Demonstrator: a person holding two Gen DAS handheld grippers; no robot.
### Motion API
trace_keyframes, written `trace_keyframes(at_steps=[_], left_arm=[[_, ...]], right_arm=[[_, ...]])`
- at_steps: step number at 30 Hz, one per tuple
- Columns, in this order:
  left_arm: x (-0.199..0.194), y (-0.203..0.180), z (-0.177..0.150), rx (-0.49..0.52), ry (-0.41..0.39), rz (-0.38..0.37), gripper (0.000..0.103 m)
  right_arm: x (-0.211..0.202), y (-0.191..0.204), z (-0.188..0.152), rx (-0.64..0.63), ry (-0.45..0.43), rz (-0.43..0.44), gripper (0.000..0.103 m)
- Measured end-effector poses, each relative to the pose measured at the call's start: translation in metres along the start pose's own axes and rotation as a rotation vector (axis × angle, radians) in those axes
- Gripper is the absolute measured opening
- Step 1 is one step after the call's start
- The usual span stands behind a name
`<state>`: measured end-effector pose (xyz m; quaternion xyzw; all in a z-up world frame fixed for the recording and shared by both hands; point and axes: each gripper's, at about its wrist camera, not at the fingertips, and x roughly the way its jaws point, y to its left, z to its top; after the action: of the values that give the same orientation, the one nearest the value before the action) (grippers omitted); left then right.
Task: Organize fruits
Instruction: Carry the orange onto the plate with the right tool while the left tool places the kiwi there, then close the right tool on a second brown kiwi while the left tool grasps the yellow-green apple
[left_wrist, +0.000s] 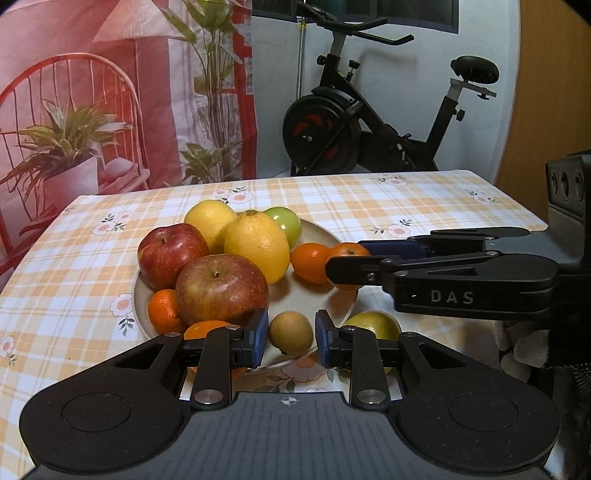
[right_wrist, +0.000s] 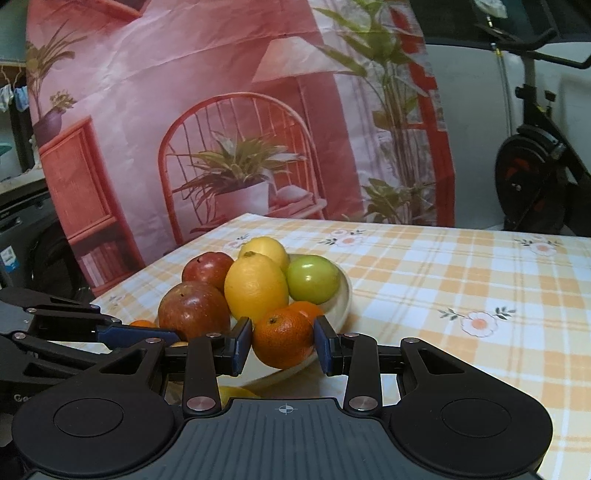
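Fruits (left_wrist: 221, 284) are grouped on a pale round plate (left_wrist: 295, 295) that stands on a table with a checked floral tablecloth (left_wrist: 424, 199). The left claw (left_wrist: 290, 338) points downward at the near rim of the plate. Its blue pads (left_wrist: 260, 338) are pressed against the two sides of a small brown kiwi (left_wrist: 290, 332), which fills the gap between them. Directly beyond the left finger of this claw sits a large red apple (left_wrist: 221, 288), with a small orange (left_wrist: 164, 310) at its left. A second red apple (left_wrist: 171, 254) and two lemons (left_wrist: 256, 251) are farther ahead. A green round fruit (left_wrist: 286, 221) lies at the far side of the plate. Just beside the right finger of the left claw is a yellow-green fruit (left_wrist: 373, 325) at the plate's rim; whether it rests on the plate or on the cloth cannot be determined. The right claw (right_wrist: 283, 343) enters from the right of the left claw, ahead of its tips. It pinches a mandarin (right_wrist: 282, 339) between its blue pads, over the near rim of the plate. A second mandarin (left_wrist: 310, 262) lies on the plate just beside the held one, and the green fruit is ahead of the right claw. An exercise bike (left_wrist: 369, 122) stands beyond the table.
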<state>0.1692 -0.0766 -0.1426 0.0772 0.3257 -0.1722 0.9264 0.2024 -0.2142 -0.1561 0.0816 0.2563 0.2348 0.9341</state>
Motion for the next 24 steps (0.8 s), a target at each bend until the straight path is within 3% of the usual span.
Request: trace_keyframes(at_steps=[9,15,24], left_arm=[[-0.001,0.0,0.0,-0.007,0.005,0.002,0.029],[-0.004,0.002,-0.002,-0.027,0.008,-0.004,0.029],[-0.013,-0.004,-0.003,-0.027,-0.005,-0.022,0.029]], right_arm=[[-0.004,-0.001,-0.001,0.017,-0.011,0.002,0.037],[-0.024,-0.006,-0.01,0.079,-0.029,-0.025,0.037],[-0.057,0.005,-0.03,0.072,-0.026,-0.086,0.037]])
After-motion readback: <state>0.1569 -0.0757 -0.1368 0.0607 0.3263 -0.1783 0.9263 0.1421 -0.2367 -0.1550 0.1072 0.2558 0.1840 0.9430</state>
